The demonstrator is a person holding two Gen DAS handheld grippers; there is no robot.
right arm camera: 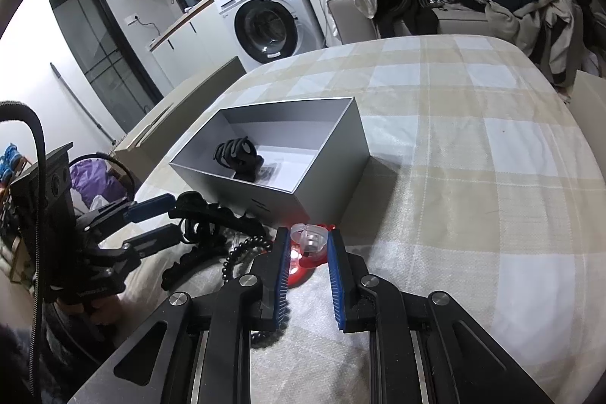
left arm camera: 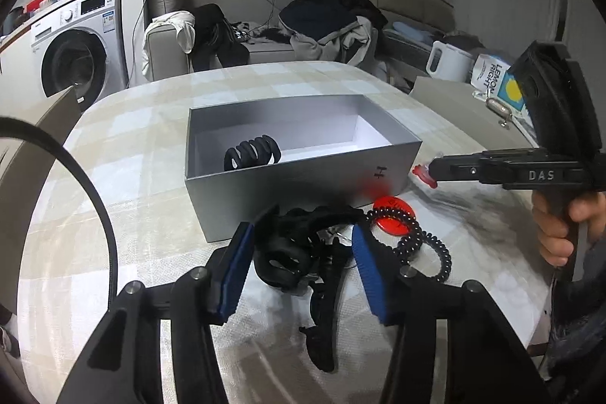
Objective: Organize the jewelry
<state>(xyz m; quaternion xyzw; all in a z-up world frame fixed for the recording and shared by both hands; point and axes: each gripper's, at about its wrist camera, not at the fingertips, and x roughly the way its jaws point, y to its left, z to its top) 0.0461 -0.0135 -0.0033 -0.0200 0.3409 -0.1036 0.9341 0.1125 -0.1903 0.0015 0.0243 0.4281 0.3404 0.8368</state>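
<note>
Grippers beside grey box (left arm camera: 303, 173) on checked tablecloth (right arm camera: 473, 177).
Left gripper (left arm camera: 301, 248) spreads wide around black hair clips (left arm camera: 288, 252); right gripper (right arm camera: 307, 245) stands narrow around a clear-and-red clip (right arm camera: 312, 241), contact unclear.

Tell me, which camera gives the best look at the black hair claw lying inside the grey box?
The right wrist view: it looks down into the grey box, so the black hair claw shows whole on the white floor. In the left wrist view the box's near wall hides the claw's lower part.
</note>
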